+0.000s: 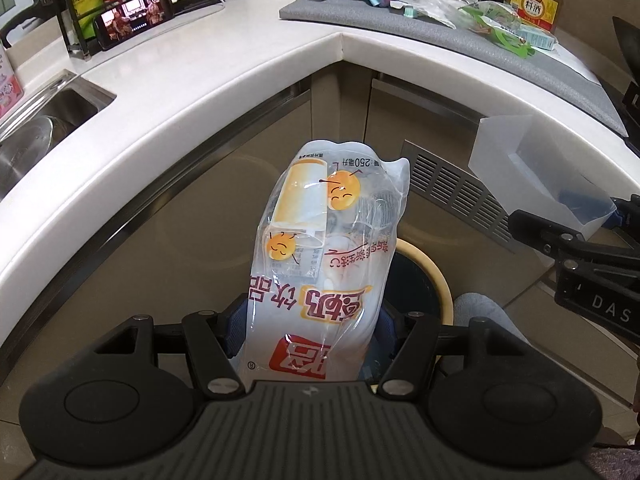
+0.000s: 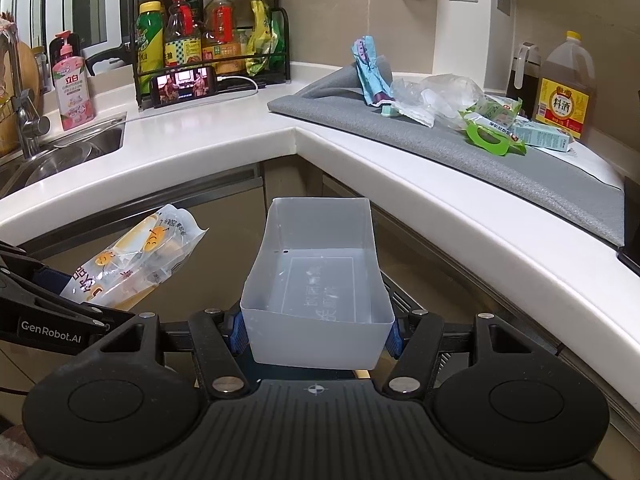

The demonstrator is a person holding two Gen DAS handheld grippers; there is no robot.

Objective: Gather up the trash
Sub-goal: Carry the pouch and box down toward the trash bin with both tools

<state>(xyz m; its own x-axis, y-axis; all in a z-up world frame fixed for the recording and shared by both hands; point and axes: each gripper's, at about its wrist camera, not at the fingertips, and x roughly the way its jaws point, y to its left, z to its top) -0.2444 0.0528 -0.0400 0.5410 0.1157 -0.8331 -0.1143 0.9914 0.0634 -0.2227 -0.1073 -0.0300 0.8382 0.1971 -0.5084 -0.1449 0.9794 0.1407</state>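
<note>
My left gripper (image 1: 310, 336) is shut on a clear plastic drink pouch (image 1: 320, 248) with orange smiley faces and red print. It holds the pouch above a round trash bin with a tan rim (image 1: 434, 276). The pouch also shows in the right wrist view (image 2: 136, 260). My right gripper (image 2: 316, 330) is shut on an empty translucent plastic box (image 2: 316, 276), also visible in the left wrist view (image 1: 532, 184). More trash lies on the grey mat (image 2: 440, 140): a blue wrapper (image 2: 370, 72), a clear bag (image 2: 436, 96), green packets (image 2: 492, 132).
A white L-shaped counter (image 2: 224, 132) runs around the corner. A sink (image 2: 68, 148) is at the left, with a soap bottle (image 2: 72, 80). A rack of bottles (image 2: 208, 28) and a phone (image 2: 184, 86) stand behind. A cooking wine jug (image 2: 564, 88) stands at the right.
</note>
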